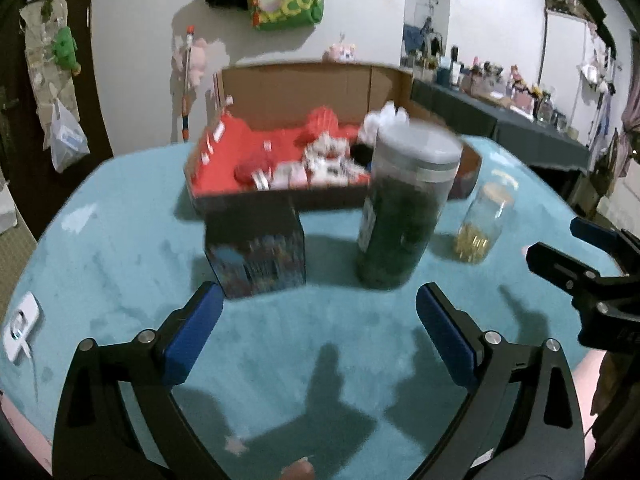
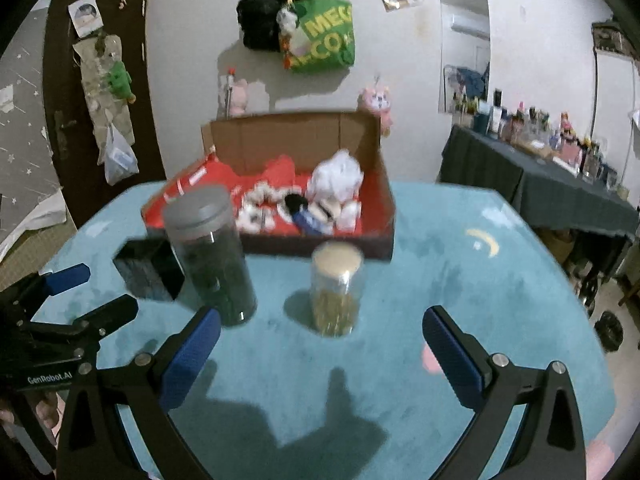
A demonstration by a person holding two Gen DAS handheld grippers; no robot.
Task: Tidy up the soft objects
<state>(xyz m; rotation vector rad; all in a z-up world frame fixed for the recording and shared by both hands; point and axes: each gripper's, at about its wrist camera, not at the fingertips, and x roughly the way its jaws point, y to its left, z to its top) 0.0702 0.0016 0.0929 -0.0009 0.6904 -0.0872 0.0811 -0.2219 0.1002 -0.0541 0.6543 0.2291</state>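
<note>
Both of your tools stood wide and carried nothing: the left gripper (image 1: 320,320) hung above bare teal cloth short of the printed dark box (image 1: 256,256), and the right gripper (image 2: 320,340) hovered just short of the small glass jar (image 2: 337,288). The soft things (a white plush (image 2: 338,178), some small white-and-black pieces too blurred to name, and something red and knitted (image 1: 322,120)) lay together in the cardboard box (image 2: 296,136) on its red lining, at the far side of the table (image 2: 460,272). No soft thing showed on the cloth outside that box.

That layout fitted two stages equally: the soft items about to be lifted out and sorted, or already gathered in with the job near its end. So I could not name the step for certain.

If you were reaching into the box, my judgement was that the hard things in front mattered most. The tall dark canister (image 2: 210,256), the small glass jar and the printed dark box stood between you and the cardboard box, close together. You would have done well to go over them rather than between them, since the tall dark canister looked easy to tip, and to close on a plush's bulk, not a loose edge. Both views were smeared, so slower travel would have helped.
</note>
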